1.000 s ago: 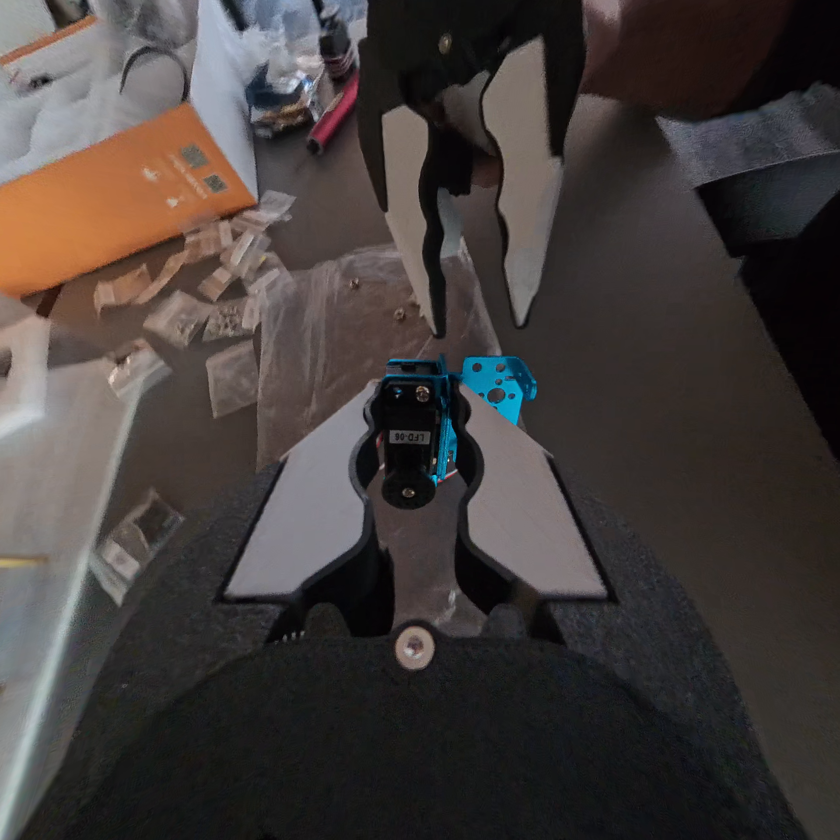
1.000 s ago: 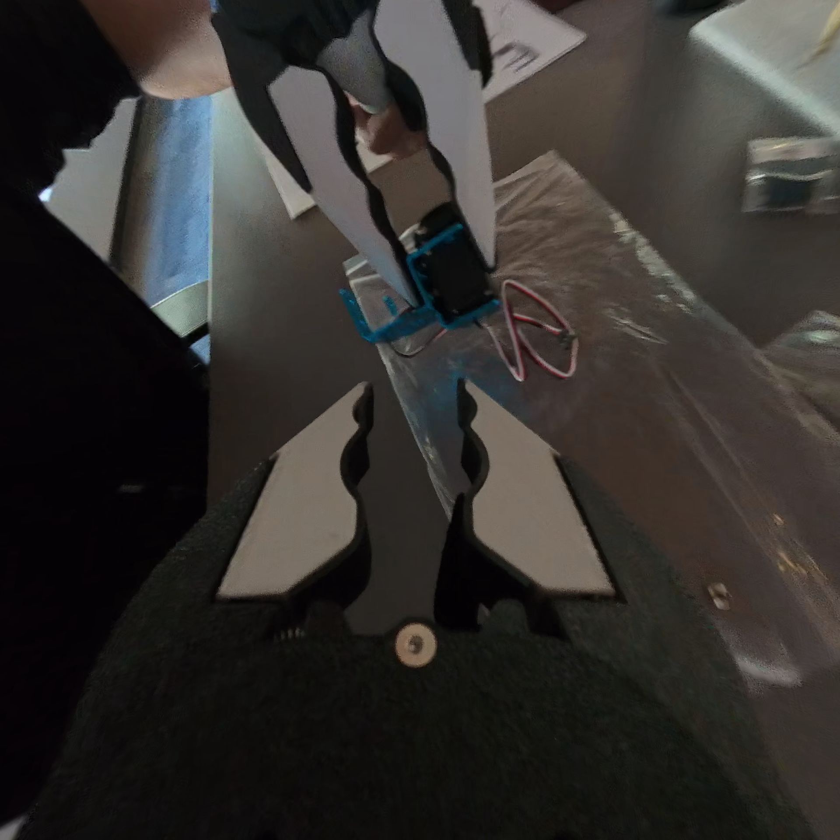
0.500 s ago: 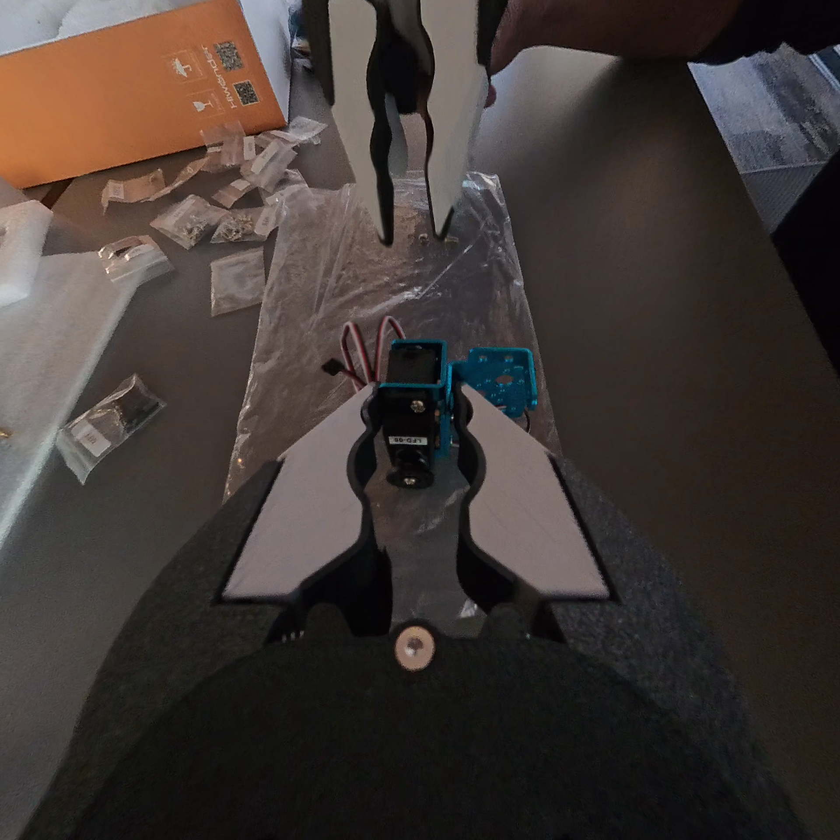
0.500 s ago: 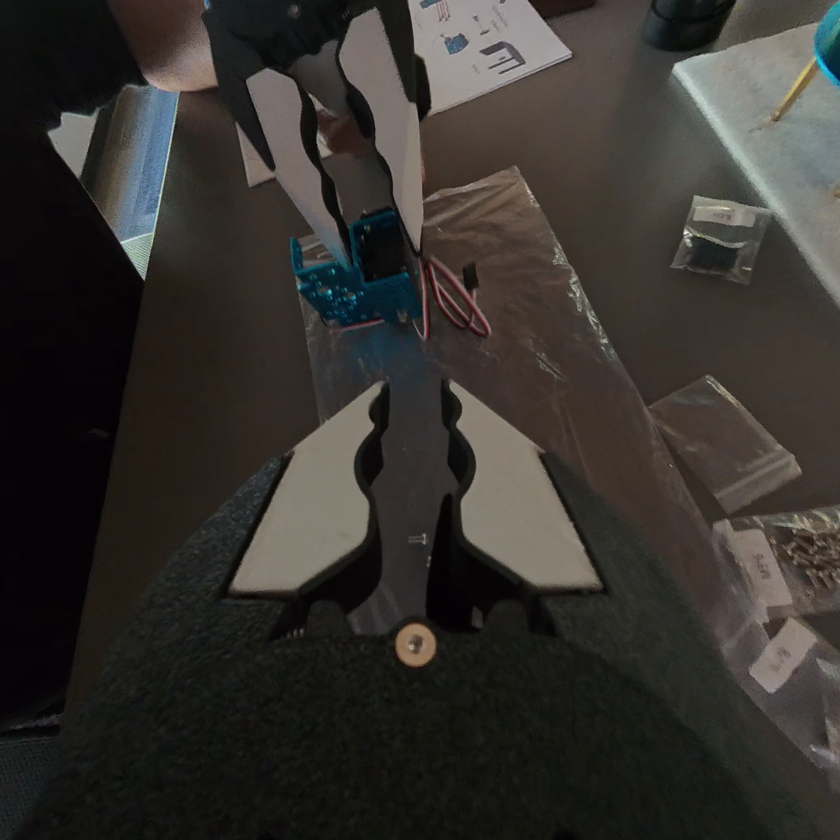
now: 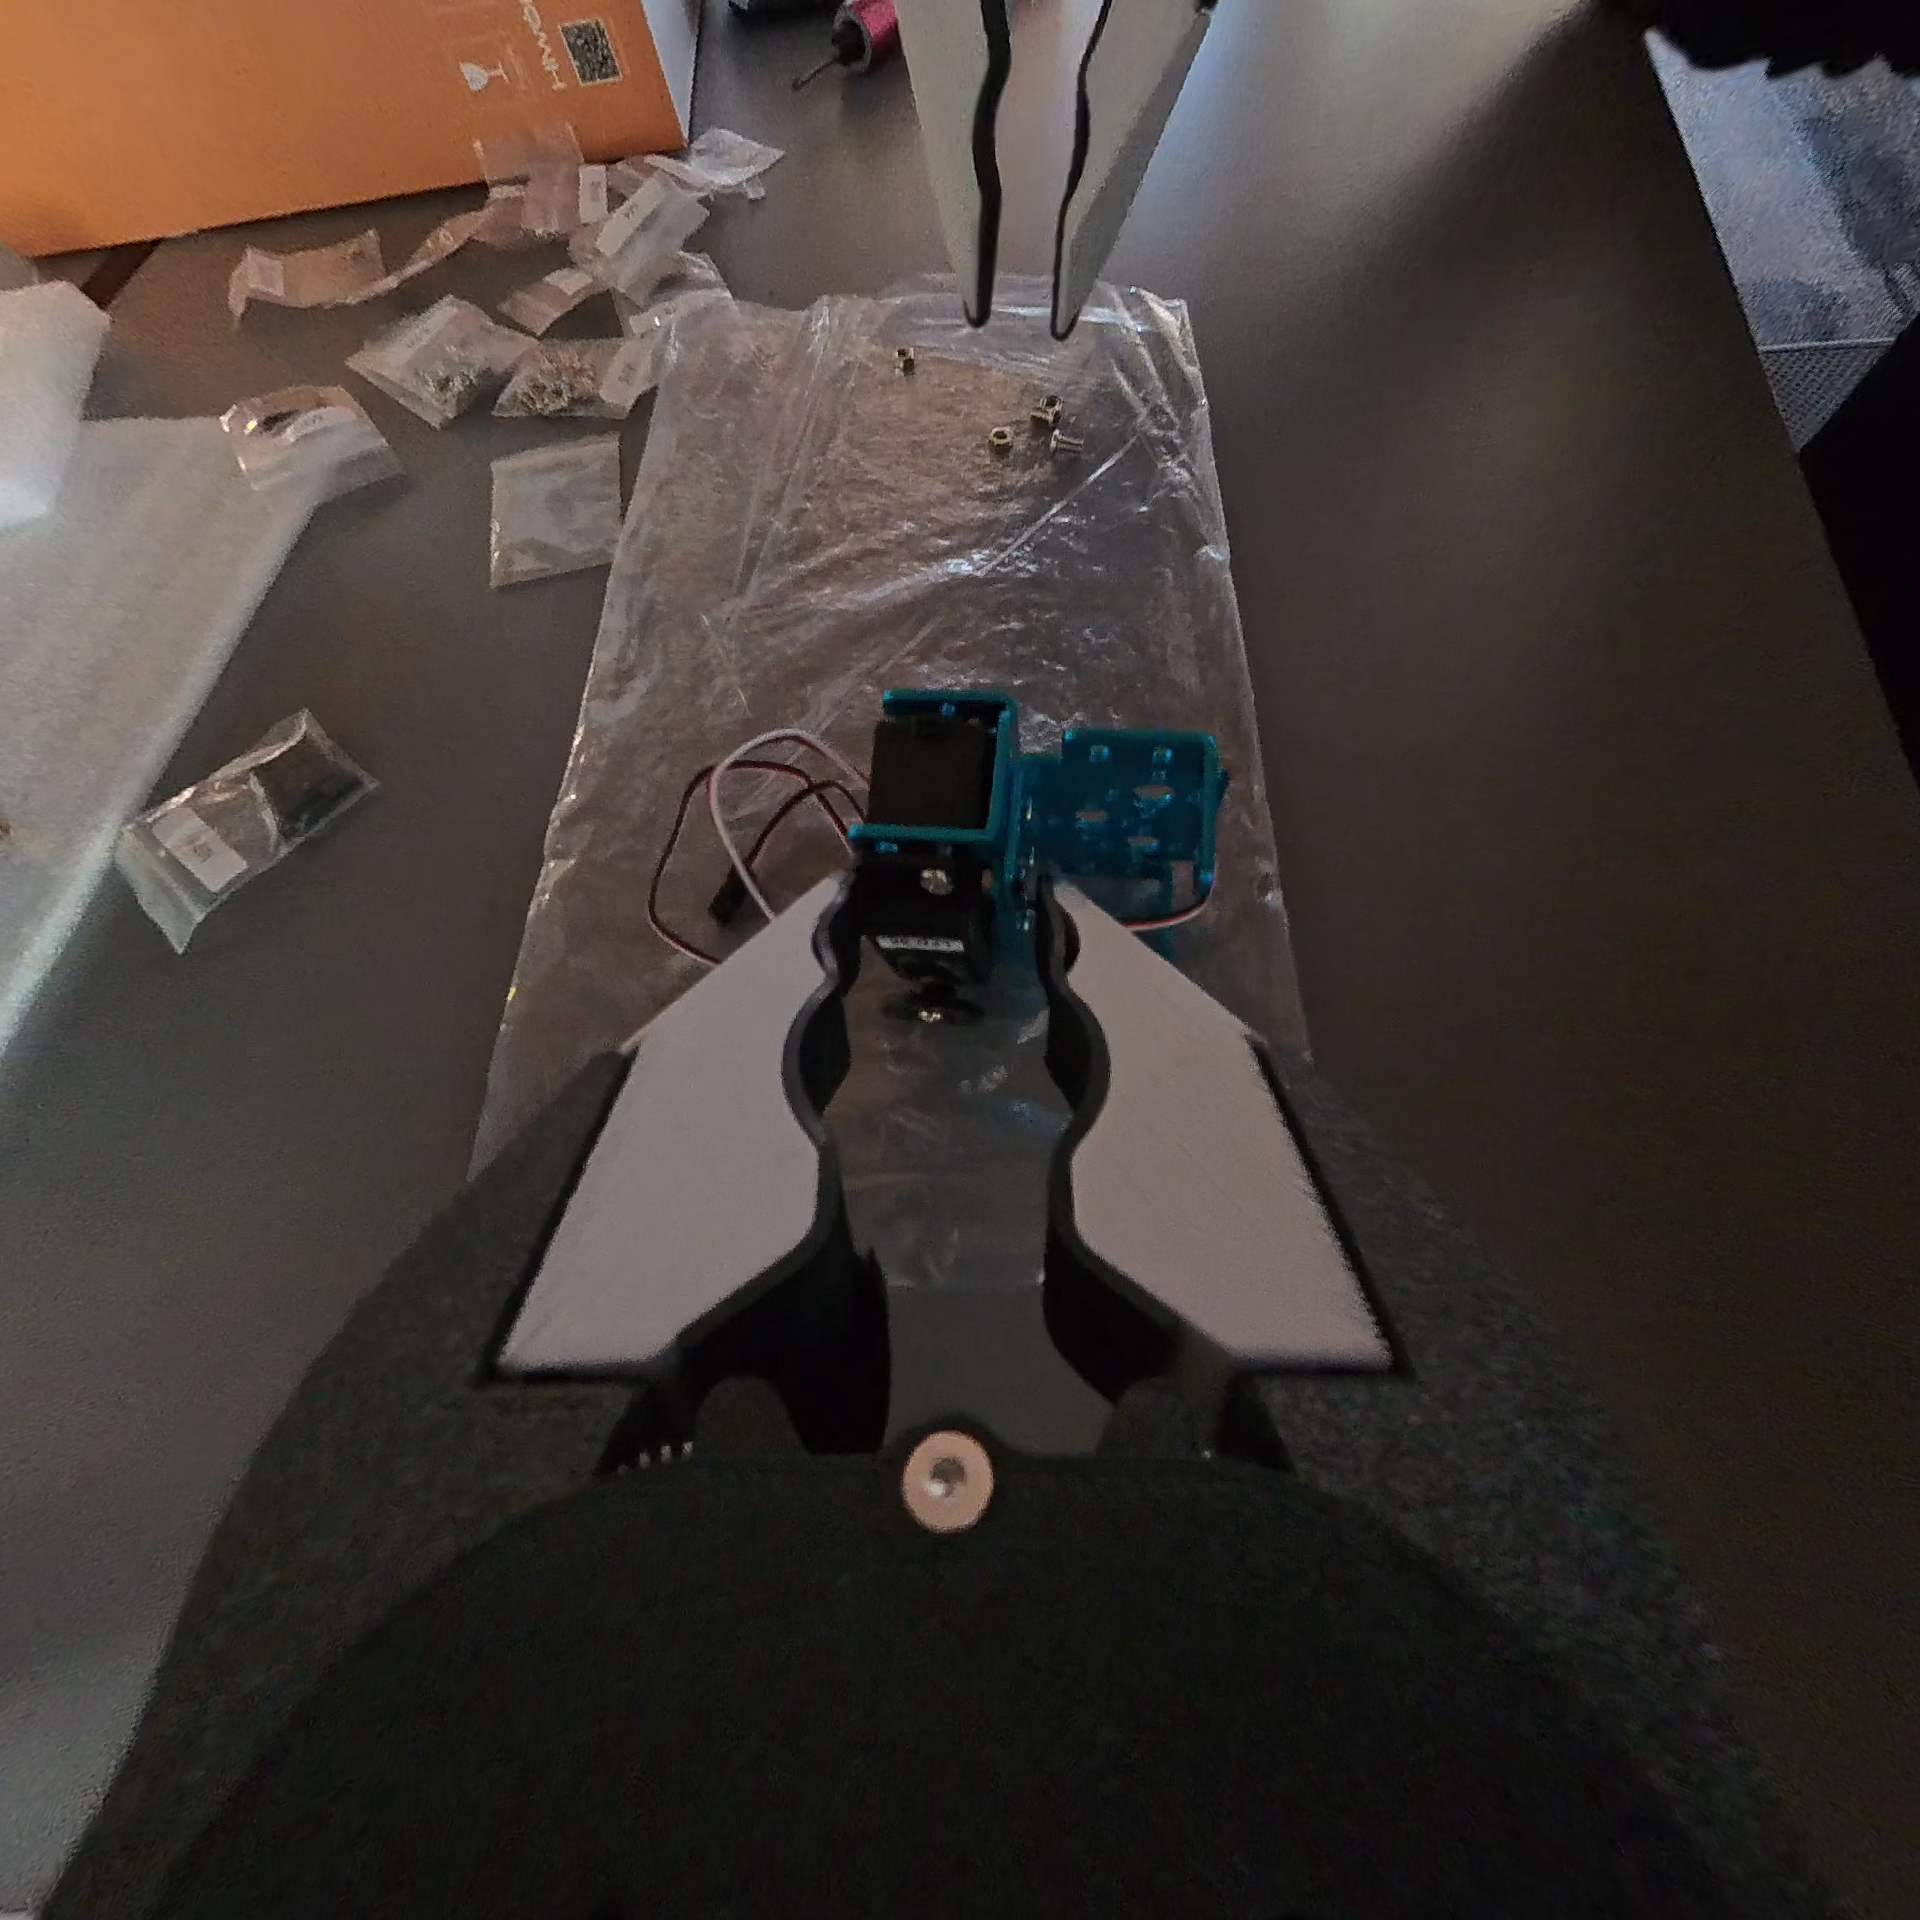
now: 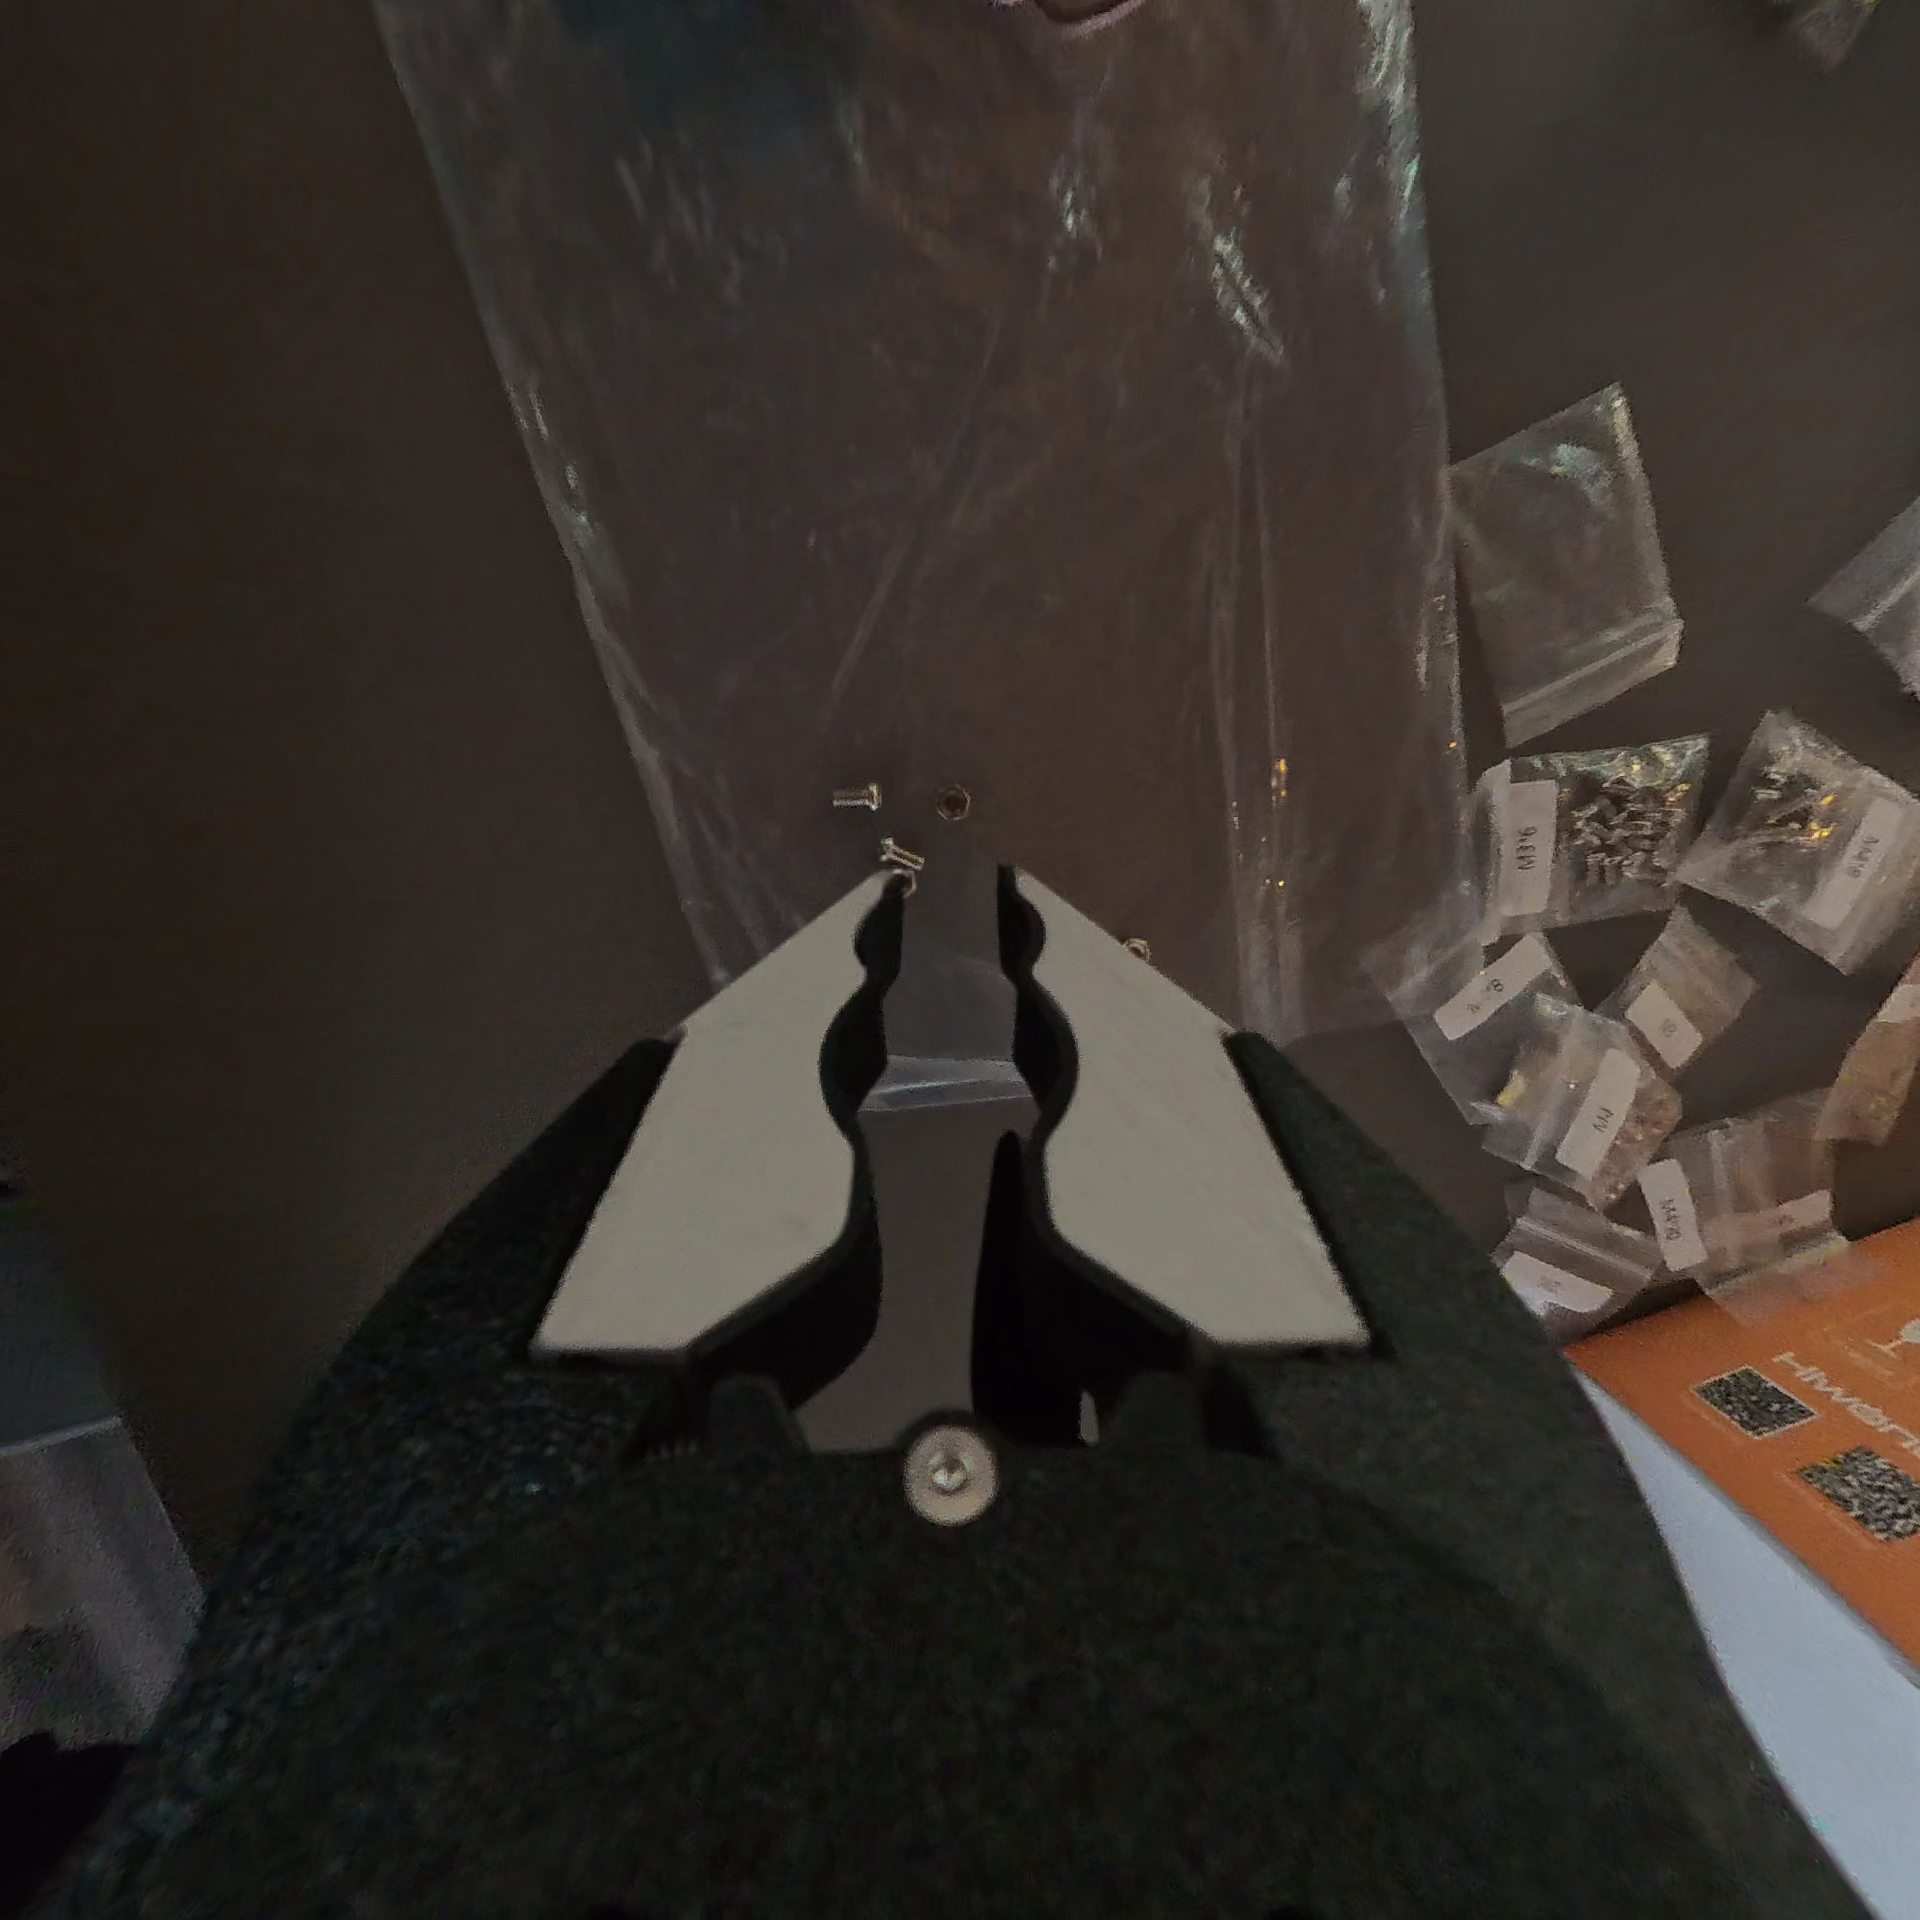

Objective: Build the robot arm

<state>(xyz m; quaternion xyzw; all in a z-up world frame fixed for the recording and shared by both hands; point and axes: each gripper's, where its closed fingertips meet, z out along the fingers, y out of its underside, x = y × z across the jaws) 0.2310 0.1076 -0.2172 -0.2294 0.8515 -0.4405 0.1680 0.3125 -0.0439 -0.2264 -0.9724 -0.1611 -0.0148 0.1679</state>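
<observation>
Left gripper (image 5: 943, 894): jaws spread, tips flanking a black servo (image 5: 928, 795) in its blue bracket (image 5: 1127, 816), contact unclear. Servo sits on a clear plastic sheet (image 5: 883, 540), wire looping off at 9 o'clock. Right gripper (image 6: 948, 881): jaws parted, nothing between; loose screws (image 6: 858, 798) at 11 o'clock, hardware bags (image 6: 1590, 821) at 3 o'clock.

Dark table (image 5: 1507, 644) — plastic sheet (image 5: 883, 582), baggies (image 5: 239, 821)

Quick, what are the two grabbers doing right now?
Left gripper: open around the black motor in its blue bracket, not clearly squeezing it.
Right gripper: open, empty, beside small screws on the plastic sheet.
</observation>
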